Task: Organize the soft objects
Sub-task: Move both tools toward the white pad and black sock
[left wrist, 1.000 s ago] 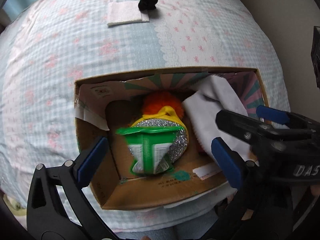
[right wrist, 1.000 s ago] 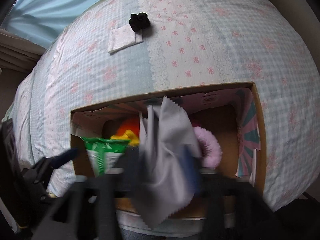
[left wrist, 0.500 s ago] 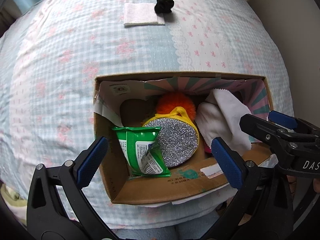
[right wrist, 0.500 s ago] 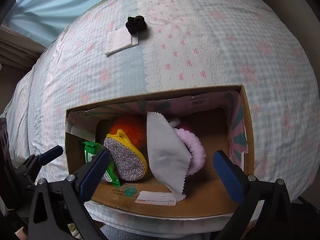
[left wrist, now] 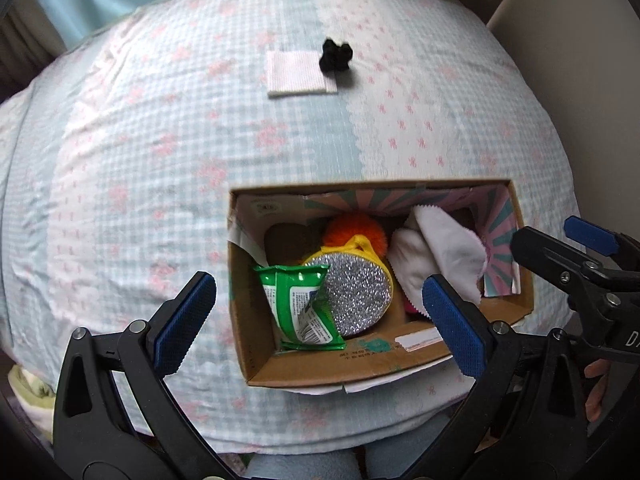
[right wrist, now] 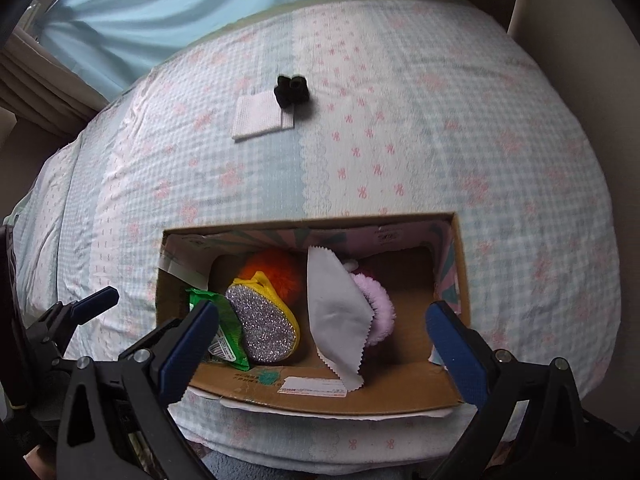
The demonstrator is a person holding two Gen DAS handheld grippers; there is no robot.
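With both grippers [left wrist: 320, 312] [right wrist: 334, 334] wide open and empty, the limp pad [right wrist: 262, 117] beyond the box [right wrist: 328, 394] probably needed an edge pinch.

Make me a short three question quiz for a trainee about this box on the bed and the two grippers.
1. True or false: the grey cloth lies inside the cardboard box.
2. Which two items are still out on the bed? A) black scrunchie and white folded cloth B) green packet and orange pompom
3. Fill in: the jaws of the left gripper and the right gripper are both ____.

Key: 1 true; 2 A; 3 open
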